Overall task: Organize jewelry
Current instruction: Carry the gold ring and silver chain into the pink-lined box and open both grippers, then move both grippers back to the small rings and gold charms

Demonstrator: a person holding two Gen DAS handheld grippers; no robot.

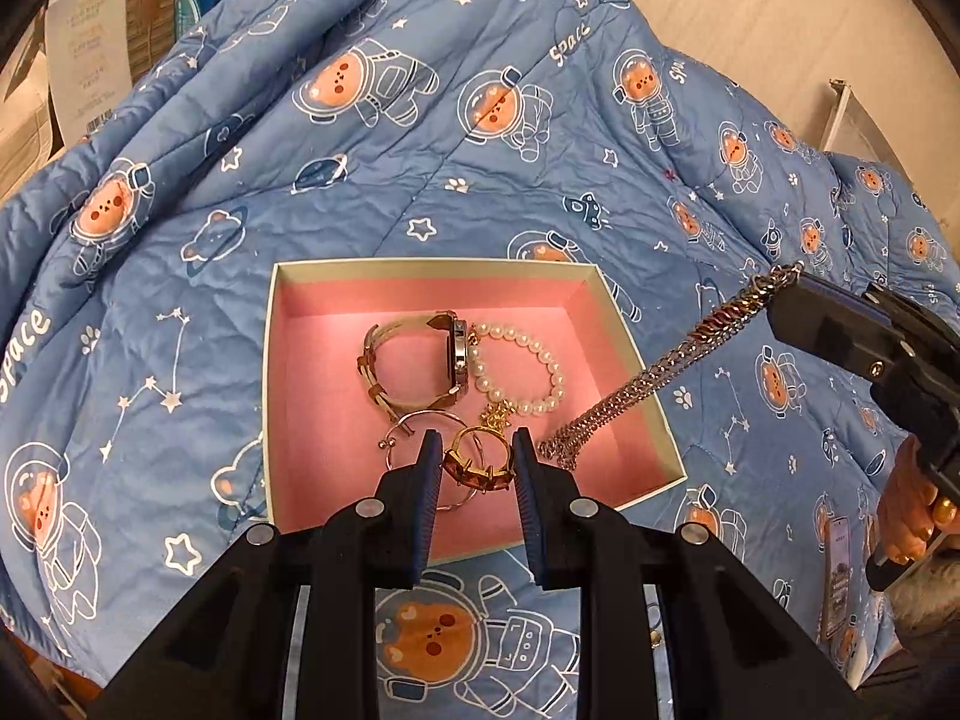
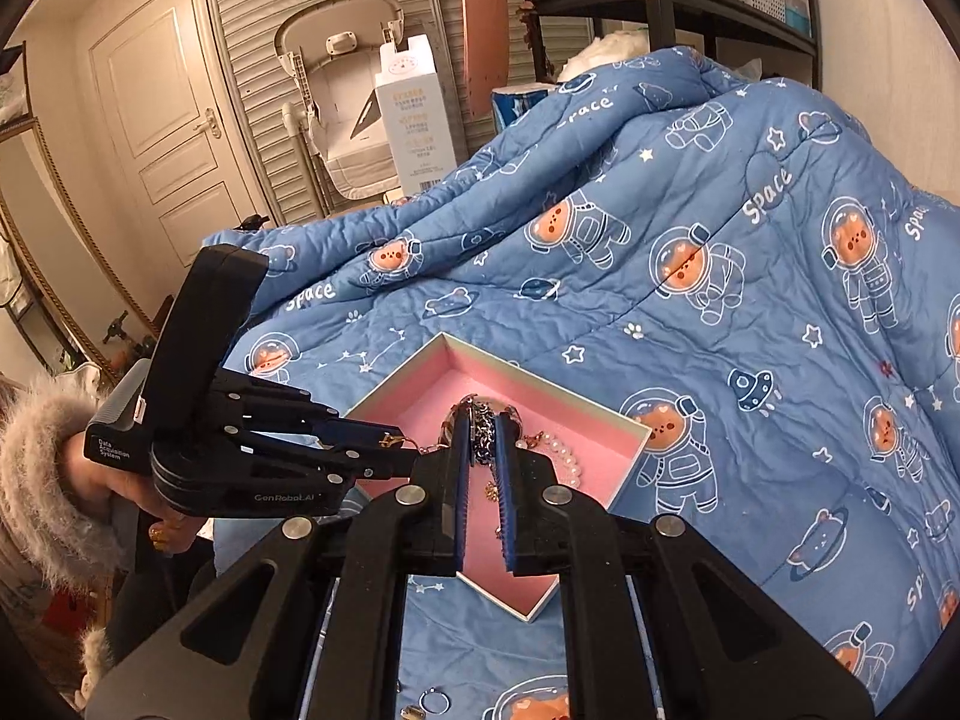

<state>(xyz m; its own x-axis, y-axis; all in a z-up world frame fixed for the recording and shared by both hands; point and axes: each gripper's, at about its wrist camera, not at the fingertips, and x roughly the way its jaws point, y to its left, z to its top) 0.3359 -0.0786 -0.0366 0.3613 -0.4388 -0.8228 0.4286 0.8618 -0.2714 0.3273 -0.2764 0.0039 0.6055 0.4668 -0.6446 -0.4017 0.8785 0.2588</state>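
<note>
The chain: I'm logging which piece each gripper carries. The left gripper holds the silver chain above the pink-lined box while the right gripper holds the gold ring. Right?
Swapped. The left wrist view shows the right gripper holding the silver chain above the pink-lined box, while the left gripper holds the gold ring.

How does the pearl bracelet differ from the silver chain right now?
The pearl bracelet lies flat as a closed loop inside the pink box; the silver chain hangs stretched from the right tongs, its lower end in the box. Pearls are white beads; the chain is metal links.
</note>
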